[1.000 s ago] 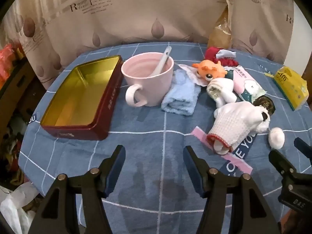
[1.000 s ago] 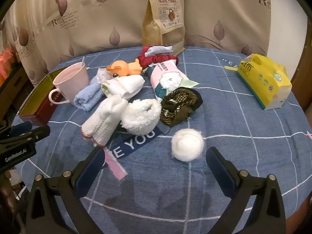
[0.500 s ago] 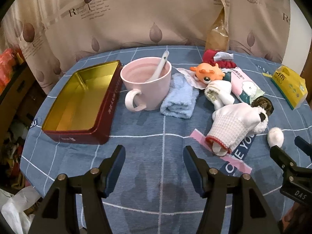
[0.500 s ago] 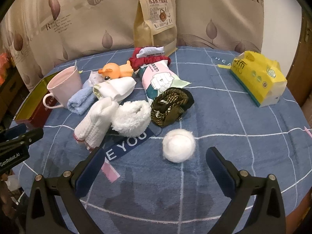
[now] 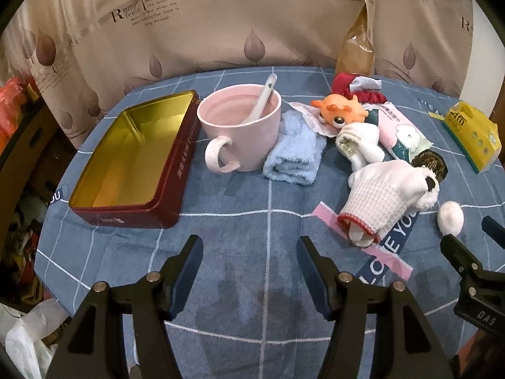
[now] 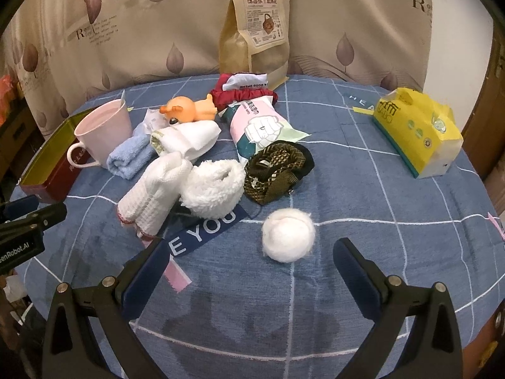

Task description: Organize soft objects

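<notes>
A white cotton ball [image 6: 288,234] lies just ahead of my right gripper [image 6: 251,257], which is open and empty. A white knit glove [image 6: 153,192] and a fluffy white piece [image 6: 214,186] lie to its left. A folded blue cloth [image 5: 295,153], a white sock [image 5: 359,145] and an orange toy [image 5: 339,110] lie further back. A red tin with a gold inside [image 5: 132,158] stands open at the left. My left gripper [image 5: 249,254] hangs open and empty above bare tablecloth, in front of the pink mug [image 5: 241,131].
A woven brown pouch [image 6: 277,169], a pink wipes pack [image 6: 260,124], a red cloth bundle [image 6: 244,91], a tan standing bag [image 6: 255,31] and a yellow tissue pack [image 6: 416,132] share the blue checked tablecloth [image 5: 252,284]. A curtain hangs behind. Clutter sits past the left table edge.
Both grippers have drawn back and risen slightly, so the objects look a little farther away. Nothing on the table has moved, and both grippers stay open.
</notes>
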Tool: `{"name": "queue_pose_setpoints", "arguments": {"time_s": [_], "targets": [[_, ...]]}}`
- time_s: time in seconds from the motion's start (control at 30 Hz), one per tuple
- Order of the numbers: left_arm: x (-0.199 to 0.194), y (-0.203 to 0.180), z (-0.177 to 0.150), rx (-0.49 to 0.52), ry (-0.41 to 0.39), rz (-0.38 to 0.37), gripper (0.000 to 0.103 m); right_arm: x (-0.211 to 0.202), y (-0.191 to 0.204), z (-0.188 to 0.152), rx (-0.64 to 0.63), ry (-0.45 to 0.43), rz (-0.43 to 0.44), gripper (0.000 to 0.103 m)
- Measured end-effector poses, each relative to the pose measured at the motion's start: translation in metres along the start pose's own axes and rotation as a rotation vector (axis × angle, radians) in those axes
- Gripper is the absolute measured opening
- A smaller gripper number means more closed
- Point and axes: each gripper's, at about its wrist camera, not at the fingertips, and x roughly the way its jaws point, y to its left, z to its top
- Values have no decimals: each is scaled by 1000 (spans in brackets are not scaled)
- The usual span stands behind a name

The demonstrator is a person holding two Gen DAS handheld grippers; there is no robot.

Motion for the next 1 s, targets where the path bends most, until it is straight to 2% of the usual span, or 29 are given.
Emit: {"name": "queue_pose_setpoints", "arguments": {"time_s": [1.0], "targets": [[0, 2, 0, -7, 2, 9, 63, 3, -1, -1, -10, 19, -8, 103]]}}
